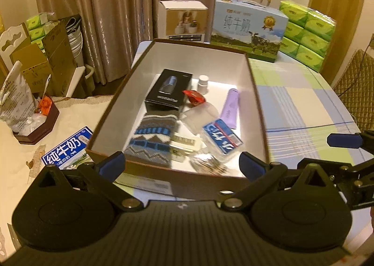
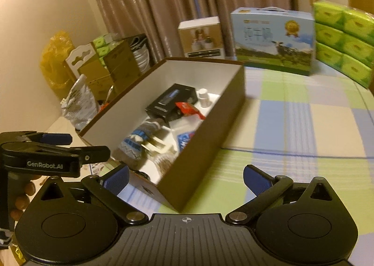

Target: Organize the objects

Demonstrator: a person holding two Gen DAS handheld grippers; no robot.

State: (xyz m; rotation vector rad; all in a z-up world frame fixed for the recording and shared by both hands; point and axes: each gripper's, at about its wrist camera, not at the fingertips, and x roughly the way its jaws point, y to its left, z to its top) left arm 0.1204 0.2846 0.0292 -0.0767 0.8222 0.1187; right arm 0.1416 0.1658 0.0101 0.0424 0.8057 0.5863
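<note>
Both grippers angled downward at the near end of the box [image 1: 140,65]. Left gripper [image 1: 181,164] jaws spread wide, empty. Right gripper [image 2: 185,178] jaws spread wide, empty, straddling the box's near corner. Box: brown cardboard, white inside, rectangular, open-topped, on the checked tablecloth [image 2: 303,125], long axis running away from the grippers. Inside: knitted sock [image 1: 150,140], glossy black carton [image 1: 168,89], lilac tube [image 1: 230,108], white bottle [image 1: 203,83].

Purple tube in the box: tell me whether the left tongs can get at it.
Probably yes. The purple tube lies uncovered near the box wall, and the left tongs stand open and empty at the near rim.
</note>
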